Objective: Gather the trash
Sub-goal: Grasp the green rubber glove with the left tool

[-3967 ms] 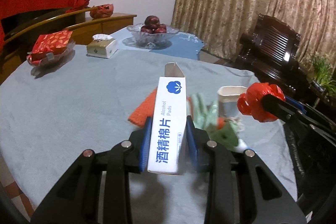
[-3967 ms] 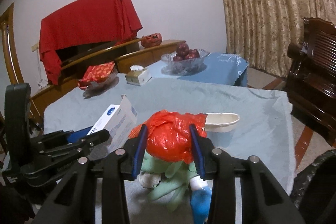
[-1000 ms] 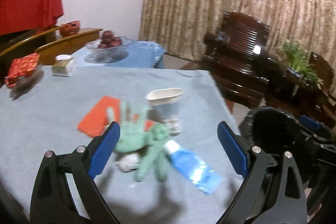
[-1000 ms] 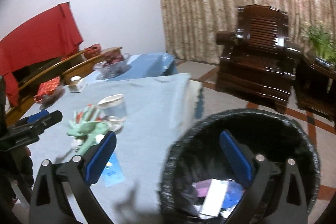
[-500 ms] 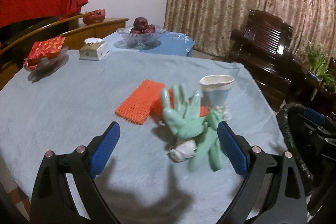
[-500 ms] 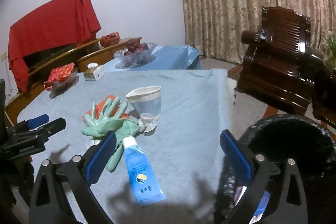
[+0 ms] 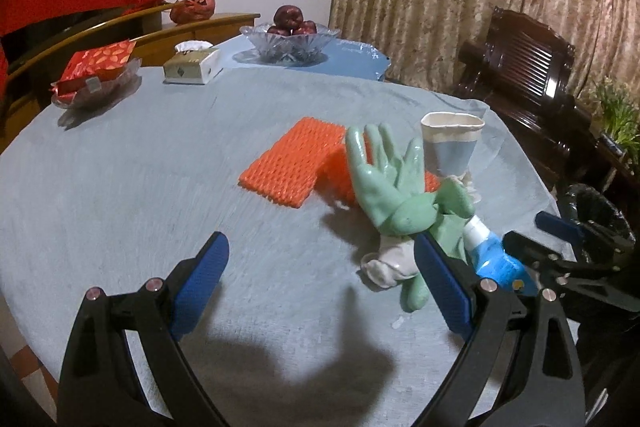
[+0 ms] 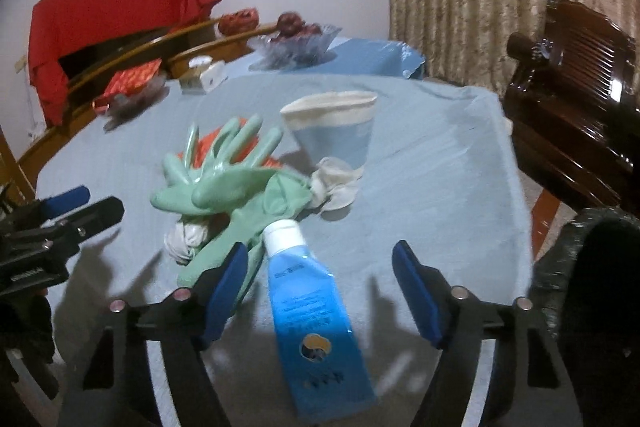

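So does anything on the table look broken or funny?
Yes. The paper cup has a squashed rim, pinched nearly flat instead of round. The green rubber gloves lie in a tangled heap, and the blue tube lies flat beside them, between the open right tongs.

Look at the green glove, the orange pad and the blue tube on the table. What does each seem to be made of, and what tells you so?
Green glove: probably rubber or latex; smooth, glossy, limp fingers.
Orange pad: likely foam netting; matte, with a raised mesh pattern.
Blue tube: seemingly soft plastic; slight sheen, flattened end, white screw cap.
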`<state>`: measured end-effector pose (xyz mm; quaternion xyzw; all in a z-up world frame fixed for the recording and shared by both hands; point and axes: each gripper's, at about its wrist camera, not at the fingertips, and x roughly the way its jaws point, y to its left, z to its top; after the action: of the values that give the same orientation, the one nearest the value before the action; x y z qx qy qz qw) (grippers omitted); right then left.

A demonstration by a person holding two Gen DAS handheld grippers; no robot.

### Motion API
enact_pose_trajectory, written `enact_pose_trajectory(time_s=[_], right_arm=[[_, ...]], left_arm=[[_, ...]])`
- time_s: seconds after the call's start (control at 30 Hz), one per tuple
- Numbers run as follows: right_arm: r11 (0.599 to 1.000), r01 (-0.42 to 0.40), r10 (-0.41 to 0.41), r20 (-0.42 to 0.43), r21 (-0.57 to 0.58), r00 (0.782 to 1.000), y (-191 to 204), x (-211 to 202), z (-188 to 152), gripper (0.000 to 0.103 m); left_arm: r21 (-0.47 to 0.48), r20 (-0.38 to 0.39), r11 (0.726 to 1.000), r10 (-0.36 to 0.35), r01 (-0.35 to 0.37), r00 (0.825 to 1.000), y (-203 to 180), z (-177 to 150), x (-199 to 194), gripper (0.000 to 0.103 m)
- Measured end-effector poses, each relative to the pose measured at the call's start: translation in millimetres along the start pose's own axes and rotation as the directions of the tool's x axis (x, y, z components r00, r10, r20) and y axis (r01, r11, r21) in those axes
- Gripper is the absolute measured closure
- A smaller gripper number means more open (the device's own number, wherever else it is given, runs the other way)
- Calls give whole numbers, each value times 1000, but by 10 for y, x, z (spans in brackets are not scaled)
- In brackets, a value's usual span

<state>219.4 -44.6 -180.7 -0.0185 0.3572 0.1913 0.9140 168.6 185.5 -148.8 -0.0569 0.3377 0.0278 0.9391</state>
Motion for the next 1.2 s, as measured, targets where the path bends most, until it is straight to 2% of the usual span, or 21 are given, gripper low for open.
enact_pose_trajectory(time_s=[0.17, 0.33, 0.53, 0.87, 0.93, 0.97, 1.2], right_arm=[[1000, -4, 4, -37, -4, 999, 37, 130, -12, 39], [1000, 13, -14, -111, -7, 994, 29, 301, -43, 45], [996, 68, -64, -85, 49, 994, -131, 243, 2, 46], [997, 55, -46, -138, 57, 989, -115, 432, 32, 46], [997, 42, -34, -136, 57, 990, -105, 435, 36, 56], [998, 36, -29, -133, 51, 991, -96, 429, 37, 58], [992, 71, -59, -111, 103, 992, -226, 352, 36, 59]], left_arm=[[-1, -7, 1000, -6, 6, 1000, 10, -2, 54, 12], [-4, -12, 1000, -16, 16, 1000, -11, 12, 98, 12], [-3, -18, 1000, -23, 23, 1000, -40, 12, 118, 12], [-2, -17, 1000, -26, 26, 1000, -65, 14, 114, 12], [0, -17, 1000, -27, 27, 999, -75, 11, 115, 12], [0, -17, 1000, -29, 29, 999, -90, 14, 118, 12], [18, -29, 997, -72, 72, 997, -264, 72, 206, 12]])
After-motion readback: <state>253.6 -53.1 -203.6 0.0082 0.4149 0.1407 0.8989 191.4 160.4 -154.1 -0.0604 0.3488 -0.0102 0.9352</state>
